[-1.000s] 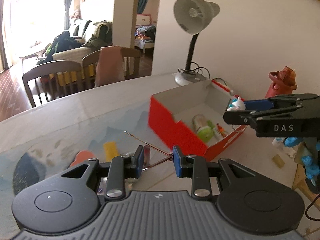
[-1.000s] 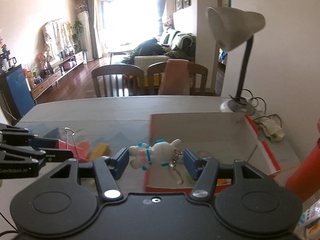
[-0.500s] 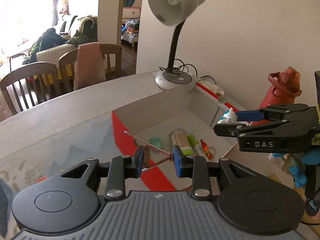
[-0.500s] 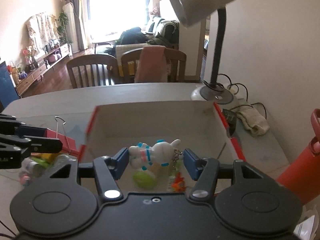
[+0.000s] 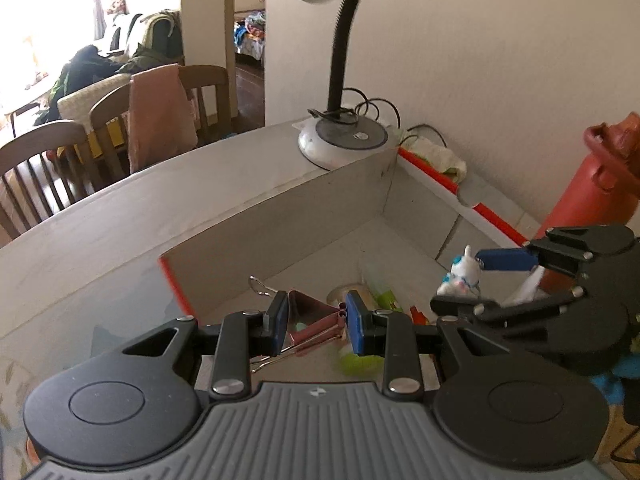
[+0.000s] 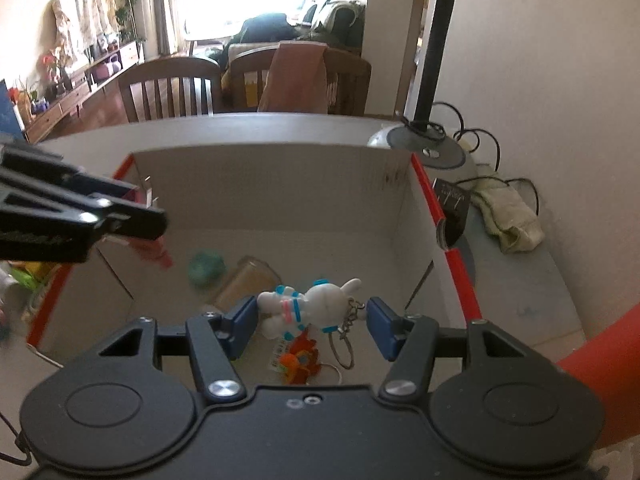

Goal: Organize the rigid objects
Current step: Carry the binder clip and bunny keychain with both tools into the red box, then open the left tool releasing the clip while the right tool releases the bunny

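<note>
At the bottom of the left wrist view the left tool [image 5: 316, 322] pinches a pink binder clip [image 5: 310, 318] between its blue pads, the clip's wire handles sticking out at the lower left of the pads. At the bottom of the right wrist view the right tool [image 6: 312, 326] is closed on a white rabbit keychain [image 6: 310, 308] lying crosswise between the pads, its chain and ring hanging at the right-hand pad. A second ago both tools were short of the red-edged cardboard box [image 5: 280, 220], with the clip over the bare table [image 5: 120, 220] and the near red wall ahead of it; now both loads hang over the box's open inside, and the box fills the middle of each view. That suggests the carry is nearly done and the release into the box is the step at hand. Both tools tilt forward and down into the box, side by side: the right tool shows at the right edge of the left view, the left tool at the left edge of the right view. Below them on the box floor lie a pale jar [image 6: 246, 282], a green round thing [image 6: 206, 268] and an orange trinket [image 6: 298, 358]. Beyond the far wall stands a desk lamp [image 5: 342, 142], with chairs [image 6: 170, 88] at the table's far side.
</note>
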Demonstrator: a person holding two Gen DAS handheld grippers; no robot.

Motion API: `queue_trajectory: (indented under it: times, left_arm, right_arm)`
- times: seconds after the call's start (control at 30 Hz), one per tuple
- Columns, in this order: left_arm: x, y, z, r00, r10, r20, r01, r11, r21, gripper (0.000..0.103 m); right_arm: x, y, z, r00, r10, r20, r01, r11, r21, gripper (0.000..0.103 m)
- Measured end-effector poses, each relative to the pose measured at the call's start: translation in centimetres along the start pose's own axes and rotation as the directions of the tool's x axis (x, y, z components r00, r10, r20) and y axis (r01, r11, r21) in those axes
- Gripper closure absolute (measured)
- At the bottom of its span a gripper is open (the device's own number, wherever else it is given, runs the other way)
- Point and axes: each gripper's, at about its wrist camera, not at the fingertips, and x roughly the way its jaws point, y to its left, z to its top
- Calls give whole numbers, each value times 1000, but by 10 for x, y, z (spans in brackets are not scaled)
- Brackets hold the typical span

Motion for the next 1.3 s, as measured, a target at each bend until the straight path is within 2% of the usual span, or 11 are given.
queue_trajectory:
  times: [0.1,0.27,0.5,0.63,0.83,0.9,1.07,1.3]
  left_arm:
    - [23,-9,8,1000,9,-27,-8,1000,30,74]
    - [55,-11,12,997,22,-76,-21,1000,18,74]
    - [80,-9,14,992,41,-123,-39,999,19,74]
    - [86,-9,14,989,58,-138,-55,998,28,74]
    - [89,-13,13,987,46,-155,-39,998,43,73]
    - [90,-16,13,985,32,-170,-24,999,49,73]
    - [96,-19,6,977,48,-208,-37,998,56,73]
    - [88,-16,3,975,48,-217,-41,998,38,73]
  right_arm:
    - [9,-3,-4,1000,1,-21,-2,1000,-9,44]
    - [25,-3,-9,998,14,-61,-17,999,-36,44]
    - [43,-9,-9,995,31,-93,-34,999,-32,44]
    - [48,-10,-11,993,36,-108,-40,998,-40,44]
    - [52,-9,-16,991,48,-128,-53,998,-38,44]
    - [53,-10,-17,990,51,-131,-55,998,-31,44]
    - [51,-9,-19,990,49,-134,-51,999,-17,43]
    - [42,-11,-17,992,49,-115,-50,999,-1,35]
